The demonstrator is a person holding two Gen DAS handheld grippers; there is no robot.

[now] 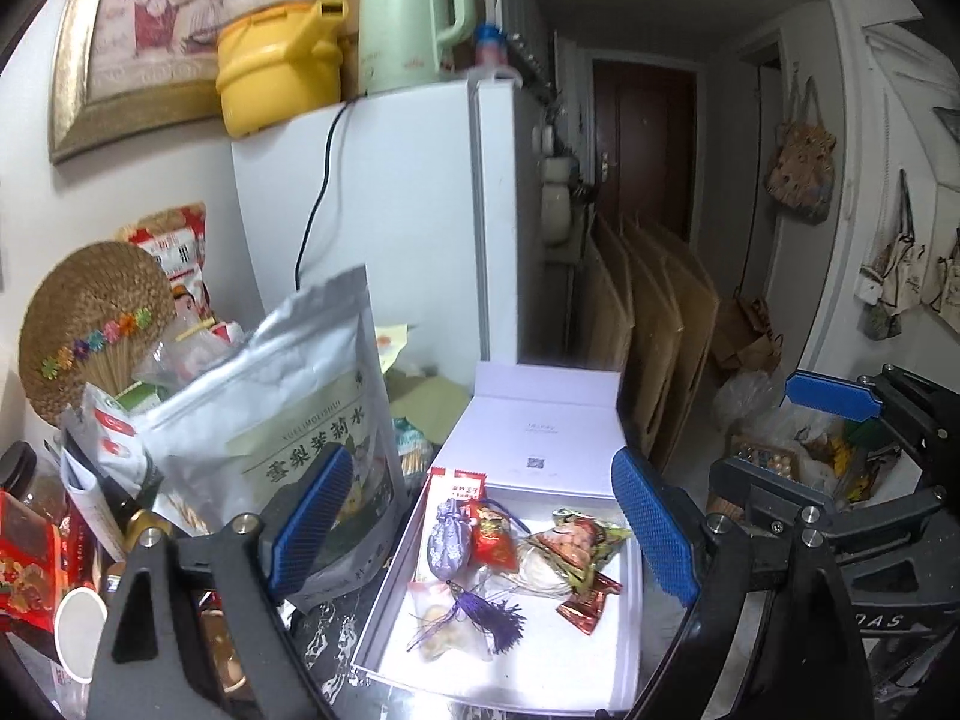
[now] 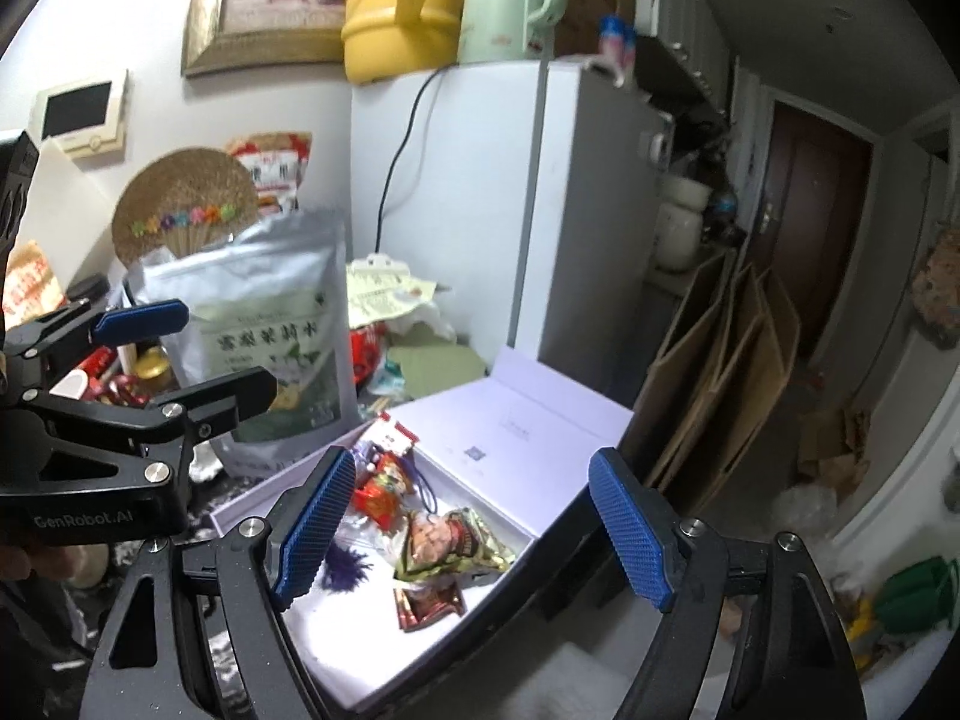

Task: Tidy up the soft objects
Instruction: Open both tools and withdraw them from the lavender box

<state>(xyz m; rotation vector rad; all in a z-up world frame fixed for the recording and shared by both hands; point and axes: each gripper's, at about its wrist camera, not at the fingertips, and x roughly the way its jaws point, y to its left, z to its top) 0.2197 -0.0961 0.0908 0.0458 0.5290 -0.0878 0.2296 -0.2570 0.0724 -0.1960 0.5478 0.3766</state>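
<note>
An open white box (image 1: 540, 660) (image 2: 336, 648) lies on the dark table with its lid (image 1: 540, 420) standing at the back. Inside are a purple sachet (image 1: 447, 543), a red sachet (image 1: 495, 534) (image 2: 384, 492), a green snack packet (image 1: 576, 546) (image 2: 450, 543), a red-brown packet (image 1: 588, 603) (image 2: 429, 600), a purple tassel (image 1: 486, 612) (image 2: 345, 567) and a small clear bag (image 1: 441, 618). My left gripper (image 1: 483, 519) (image 2: 198, 354) hangs open above the box, holding nothing. My right gripper (image 2: 474, 531) (image 1: 786, 438) is open beside it, also with nothing in it.
A tall silver pouch (image 1: 300, 408) (image 2: 270, 324) stands left of the box amid packets, jars and a straw fan (image 1: 90, 318). A white fridge (image 1: 390, 210) (image 2: 480, 210) rises behind, with a yellow pot (image 1: 276, 66) and green kettle (image 1: 414, 18) on top. Cardboard sheets (image 1: 654, 348) lean to the right.
</note>
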